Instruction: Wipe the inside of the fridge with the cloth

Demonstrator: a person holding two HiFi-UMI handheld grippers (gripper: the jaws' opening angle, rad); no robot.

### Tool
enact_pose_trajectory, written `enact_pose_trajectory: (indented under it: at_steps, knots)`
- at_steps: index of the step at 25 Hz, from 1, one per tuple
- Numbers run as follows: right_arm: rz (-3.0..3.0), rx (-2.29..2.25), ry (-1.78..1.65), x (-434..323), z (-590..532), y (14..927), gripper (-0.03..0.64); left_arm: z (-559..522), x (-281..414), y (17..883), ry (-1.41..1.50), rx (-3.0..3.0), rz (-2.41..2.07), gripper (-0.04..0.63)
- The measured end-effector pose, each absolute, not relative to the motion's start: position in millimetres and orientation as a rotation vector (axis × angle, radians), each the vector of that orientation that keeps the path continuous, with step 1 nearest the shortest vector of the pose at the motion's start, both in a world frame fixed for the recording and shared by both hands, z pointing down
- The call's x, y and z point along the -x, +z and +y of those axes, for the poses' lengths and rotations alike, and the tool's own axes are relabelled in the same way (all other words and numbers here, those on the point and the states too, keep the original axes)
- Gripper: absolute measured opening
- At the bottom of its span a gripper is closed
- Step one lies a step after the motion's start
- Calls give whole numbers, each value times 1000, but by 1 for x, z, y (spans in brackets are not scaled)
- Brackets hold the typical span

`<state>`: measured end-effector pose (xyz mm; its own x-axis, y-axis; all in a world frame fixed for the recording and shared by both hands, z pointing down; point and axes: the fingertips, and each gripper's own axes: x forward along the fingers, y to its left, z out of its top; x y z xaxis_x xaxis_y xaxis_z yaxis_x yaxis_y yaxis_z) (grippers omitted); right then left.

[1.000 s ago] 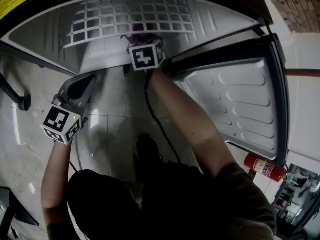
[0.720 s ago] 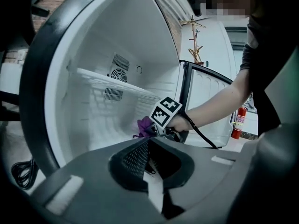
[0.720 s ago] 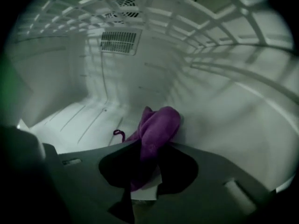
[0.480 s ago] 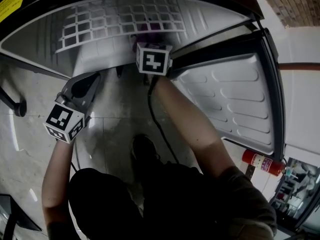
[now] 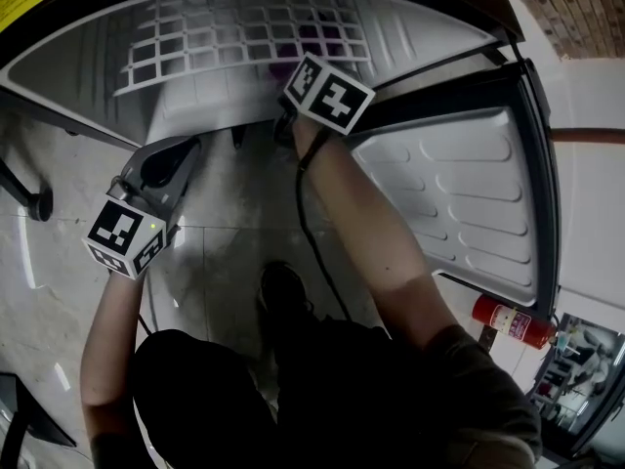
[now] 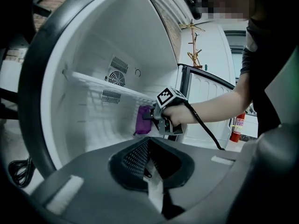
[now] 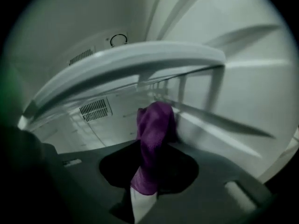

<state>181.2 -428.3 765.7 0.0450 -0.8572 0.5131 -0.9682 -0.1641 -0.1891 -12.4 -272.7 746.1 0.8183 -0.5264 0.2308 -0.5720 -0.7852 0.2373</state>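
Right tool (image 7: 145, 190): jaws closed on the lower end of the purple cloth (image 7: 154, 134); the rest of the cloth stands forward of the tips and, as far as I can tell, presses the fridge's inner wall (image 7: 243, 92) just below the wire shelf (image 7: 131, 59). Left tool (image 6: 152, 171): jaws together, nothing in them, held outside the fridge and well below the shelf. Risk, my judgement: only a narrow end of cloth is pinched, so drag against the wall could pull it out of the jaws. The free bunch sits close under the shelf's front rim; an upward stroke could catch cloth or tool on the rim. If the bunch folds aside, the hard jaw tips would rub the wall. From the left gripper view, the cloth (image 6: 141, 120) lies between the right tool (image 6: 148, 119) and the wall.
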Motion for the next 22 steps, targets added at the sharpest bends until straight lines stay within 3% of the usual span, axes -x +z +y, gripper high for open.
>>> enact_pose_trajectory:
  at_steps: [12,22]
  knots:
    - [-1793,-2202,833,-191,-411,779,80,-270,37,745,211,-2675,-920,17]
    - [-1628,-2215,1114,-201,-396,827,80,-263,45,745,243,-2688,-935,17]
